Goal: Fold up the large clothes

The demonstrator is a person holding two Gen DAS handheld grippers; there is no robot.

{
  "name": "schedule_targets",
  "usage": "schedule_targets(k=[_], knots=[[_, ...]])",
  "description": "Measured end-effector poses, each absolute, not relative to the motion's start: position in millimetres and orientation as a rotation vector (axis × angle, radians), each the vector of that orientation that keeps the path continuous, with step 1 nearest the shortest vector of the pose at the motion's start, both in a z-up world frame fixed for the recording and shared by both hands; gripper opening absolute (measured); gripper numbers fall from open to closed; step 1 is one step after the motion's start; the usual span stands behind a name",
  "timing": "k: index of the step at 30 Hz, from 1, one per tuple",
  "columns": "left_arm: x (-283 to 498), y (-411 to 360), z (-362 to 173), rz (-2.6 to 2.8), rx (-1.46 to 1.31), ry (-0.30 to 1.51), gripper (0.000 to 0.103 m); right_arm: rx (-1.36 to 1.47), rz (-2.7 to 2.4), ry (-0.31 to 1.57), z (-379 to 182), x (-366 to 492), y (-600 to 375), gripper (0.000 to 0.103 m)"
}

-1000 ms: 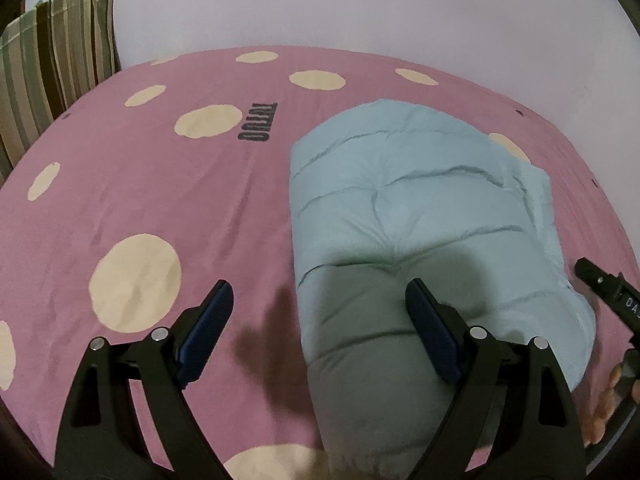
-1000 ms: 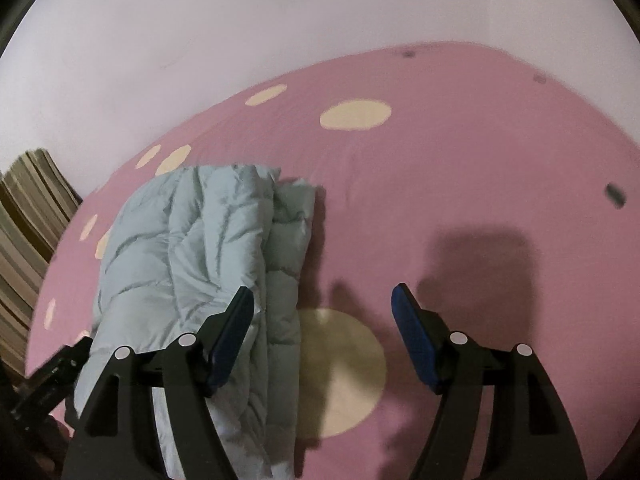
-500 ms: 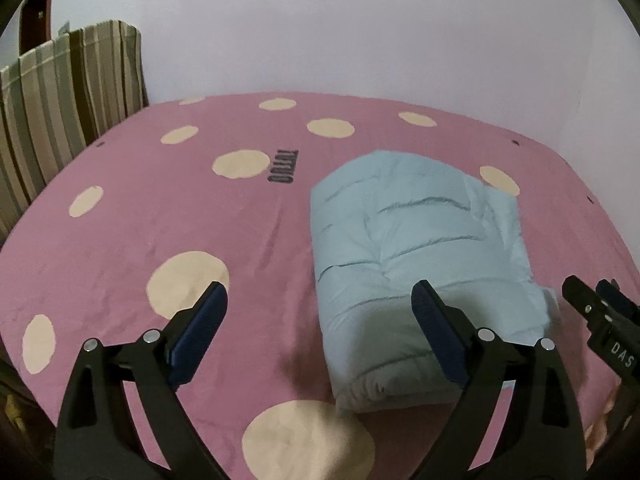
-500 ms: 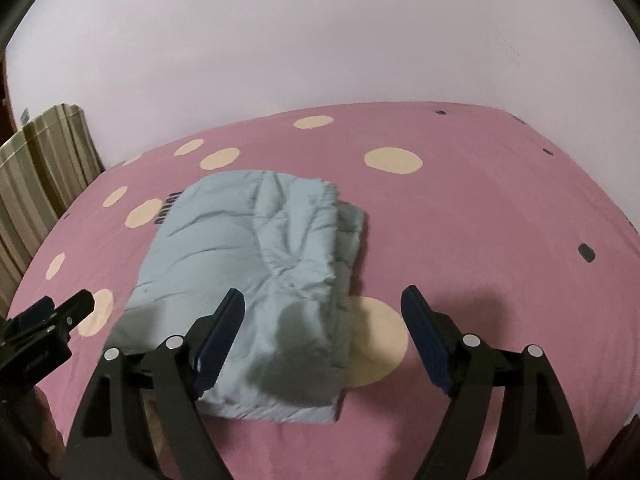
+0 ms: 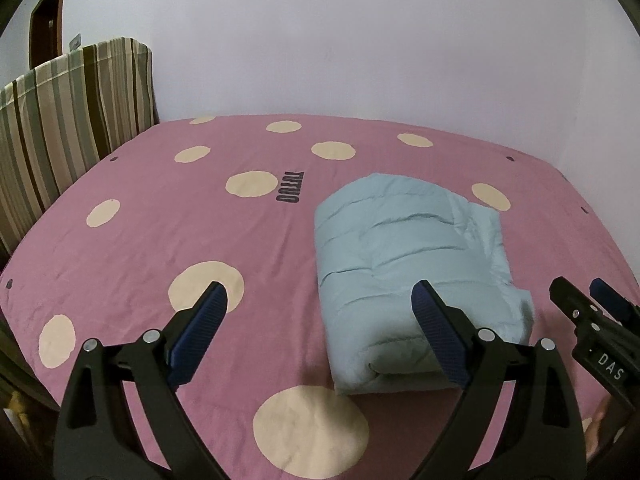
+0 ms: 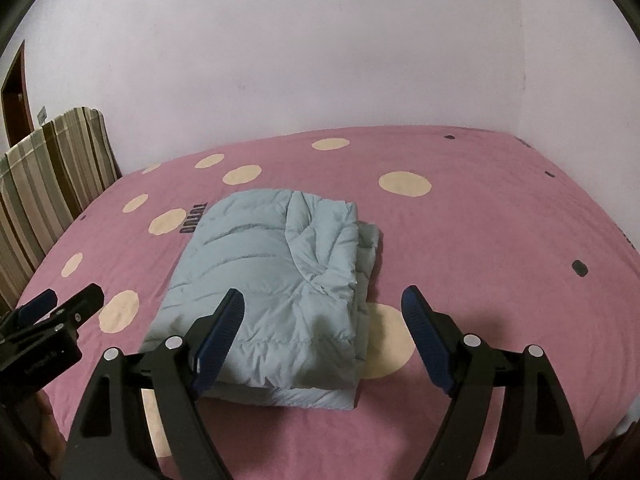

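A light blue padded jacket (image 5: 408, 248) lies folded into a thick rectangle on the pink bed sheet with cream dots (image 5: 140, 232). My left gripper (image 5: 318, 290) hovers above and in front of the bundle's left side, open and holding nothing. In the right wrist view the same jacket (image 6: 272, 264) sits mid-bed, and my right gripper (image 6: 323, 295) hangs open above its near right part, clear of the fabric. Each gripper shows at the edge of the other's view: the right gripper (image 5: 580, 286) and the left gripper (image 6: 72, 294).
A striped upright cushion or headboard (image 5: 68, 120) stands along the bed's left side, with a brown door (image 5: 48, 20) behind it. A pale wall (image 6: 320, 60) runs behind the bed. Pink sheet (image 6: 500, 240) stretches to the right of the jacket.
Both grippers have pulled back and up from the jacket, which now looks smaller and lies fully in view. Both sets of jaws stand a little wider than a second ago.
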State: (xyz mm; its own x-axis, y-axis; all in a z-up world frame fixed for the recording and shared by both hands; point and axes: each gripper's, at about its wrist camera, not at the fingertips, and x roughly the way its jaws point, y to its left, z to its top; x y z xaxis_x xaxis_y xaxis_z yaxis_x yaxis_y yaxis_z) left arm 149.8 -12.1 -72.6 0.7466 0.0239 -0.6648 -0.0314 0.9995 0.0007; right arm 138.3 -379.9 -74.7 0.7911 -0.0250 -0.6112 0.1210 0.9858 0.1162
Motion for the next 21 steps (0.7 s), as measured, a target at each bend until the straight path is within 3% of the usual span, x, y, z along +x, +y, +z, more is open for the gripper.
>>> schedule_targets(k=[21], knots=[[146.3,-16.2,-69.9,0.022,-0.005,0.728,0.093,0.155,-0.084,0.648,-71.6,136.6,-379.8,0.08]])
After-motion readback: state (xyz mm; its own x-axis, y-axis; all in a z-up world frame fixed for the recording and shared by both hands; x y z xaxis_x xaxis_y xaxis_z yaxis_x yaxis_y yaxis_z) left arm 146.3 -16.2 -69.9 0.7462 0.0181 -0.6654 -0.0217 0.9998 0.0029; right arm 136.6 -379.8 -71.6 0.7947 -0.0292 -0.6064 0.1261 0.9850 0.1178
